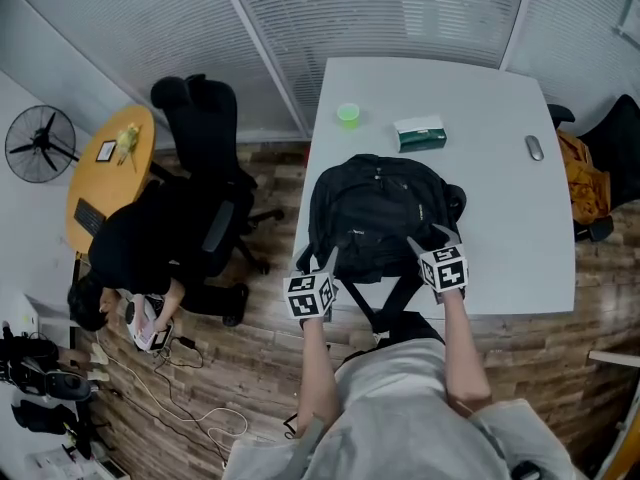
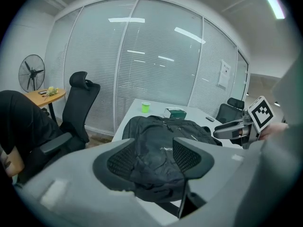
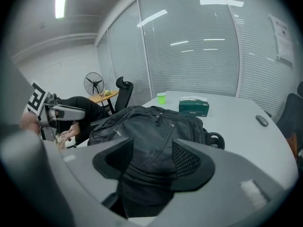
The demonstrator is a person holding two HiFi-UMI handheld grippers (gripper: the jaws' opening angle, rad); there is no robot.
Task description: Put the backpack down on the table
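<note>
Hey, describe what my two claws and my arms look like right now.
The left claw and right claw match: each has two broad grey jaws with black mesh pads. Each carries a white cube printed with black square markers. You wear a light grey top; no sleeves cover the forearms.

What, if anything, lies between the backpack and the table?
Nothing visible. The backpack already lies on the table; the green cup and the green box stand beyond it, apart.
</note>
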